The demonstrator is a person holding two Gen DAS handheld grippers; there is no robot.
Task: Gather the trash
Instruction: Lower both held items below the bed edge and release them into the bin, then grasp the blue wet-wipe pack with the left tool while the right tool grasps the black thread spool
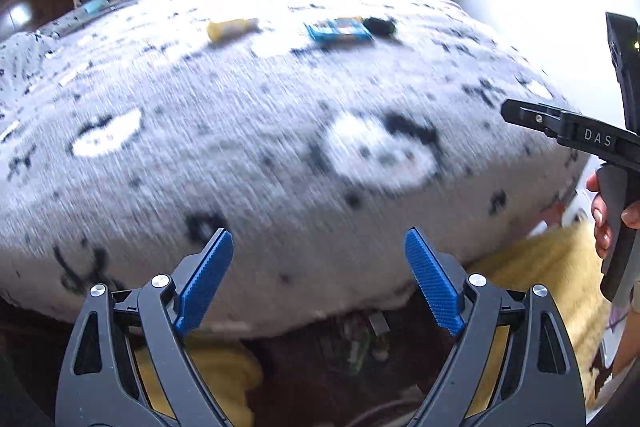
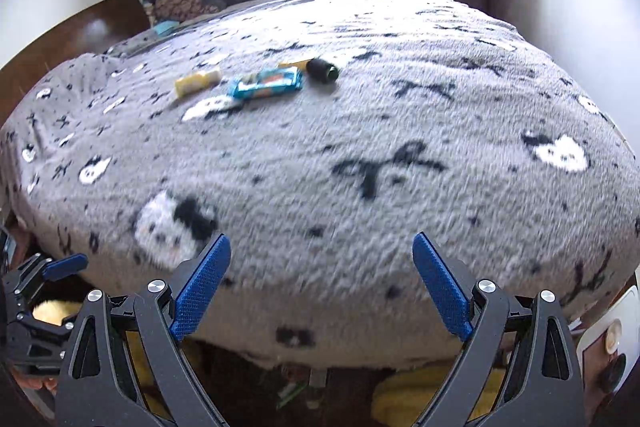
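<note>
At the bottom of each wrist view, the left gripper (image 1: 319, 247) and right gripper (image 2: 321, 251) are seen spread wide, nothing between the jaws. Beyond, on the grey blanket (image 2: 400, 131), a yellow wrapper (image 2: 197, 81), blue wrapper (image 2: 266, 82) and dark cylinder (image 2: 322, 69) are found upper centre.

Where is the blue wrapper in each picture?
Left wrist: blue wrapper lies far up the blanket, just right of centre.
Right wrist: blue wrapper lies far up the blanket, left of centre.
Shared landmark: the yellow wrapper sits to its left in both.
</note>
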